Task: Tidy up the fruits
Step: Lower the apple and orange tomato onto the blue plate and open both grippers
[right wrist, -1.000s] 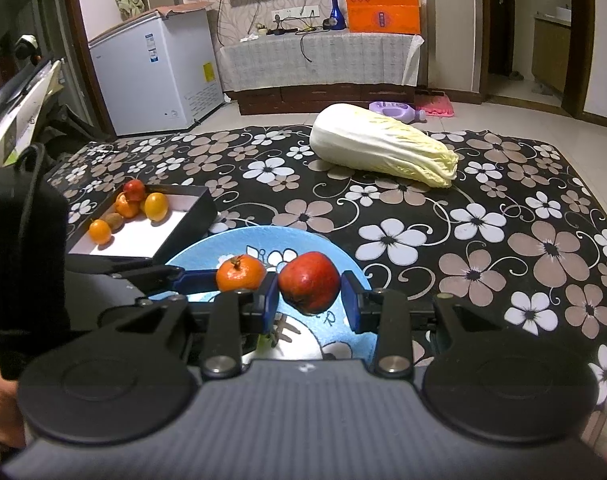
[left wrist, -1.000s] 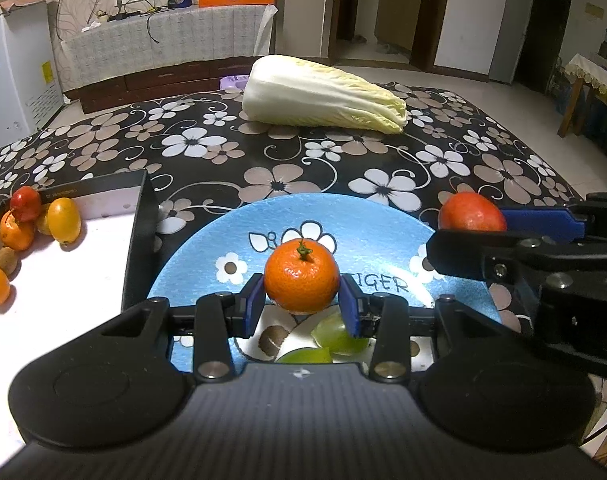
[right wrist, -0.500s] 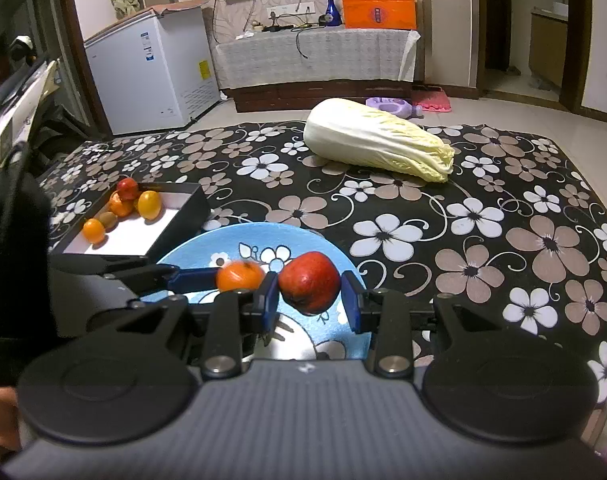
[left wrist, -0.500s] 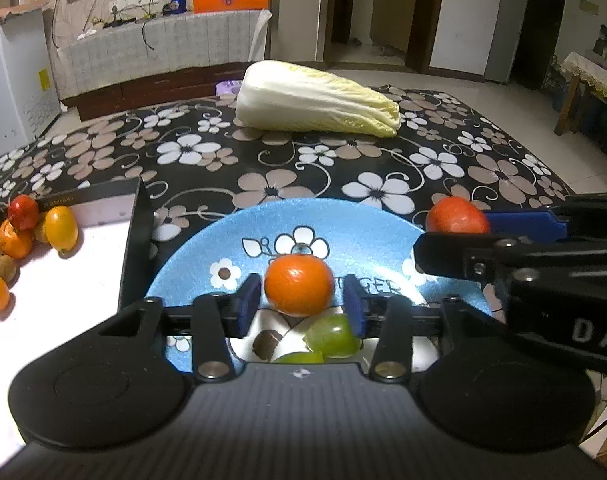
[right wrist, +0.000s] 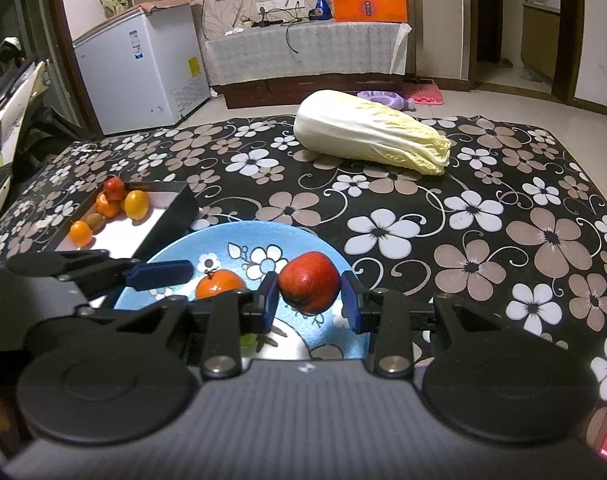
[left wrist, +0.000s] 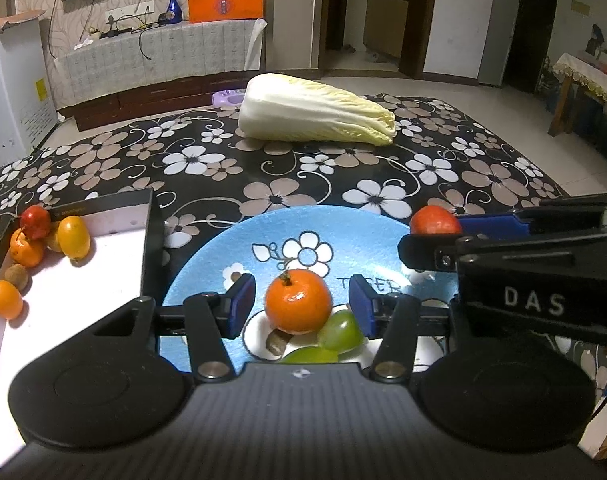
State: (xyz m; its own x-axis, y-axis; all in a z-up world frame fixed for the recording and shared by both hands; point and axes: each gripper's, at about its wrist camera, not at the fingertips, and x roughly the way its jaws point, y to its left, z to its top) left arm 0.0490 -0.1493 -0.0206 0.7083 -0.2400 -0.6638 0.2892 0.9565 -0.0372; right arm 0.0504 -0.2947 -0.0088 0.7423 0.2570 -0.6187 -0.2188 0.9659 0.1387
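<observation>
- While the left gripper (left wrist: 299, 304) is hovering low over the blue plate (left wrist: 231, 256), its jaws are opening — the orange tangerine (left wrist: 298, 301) is sitting between the blue pads with a clear gap on each side, touched by neither.
- That tangerine is resting on the plate with its stem end tilted up and slightly toward the left; being nearly round, it is showing no real long axis.
- Two green grapes (left wrist: 339, 330) are lying just beside the tangerine, nearer the camera.
- Compared with a second ago, when the pads were pressing the tangerine, the fruit is now lying released on the plate and the pads are standing visibly wider apart.
- The right gripper (right wrist: 309, 294) is holding its jaws narrow on the red fruit (right wrist: 309, 287), which is hanging above the plate's right rim — its darker end is pointing down toward the plate.
- The red fruit's grip and place are looking the same as a second ago.
- On the left, the black tray (left wrist: 153, 236) with the white floor is holding a cluster of small orange, yellow and red fruits (left wrist: 43, 236) in its far corner, well apart from the plate's fruit.
- At the far side of the floral tablecloth (left wrist: 375, 196), the napa cabbage (left wrist: 315, 110) is lying on its side, its long axis running across the table, leafy tip to the right.
</observation>
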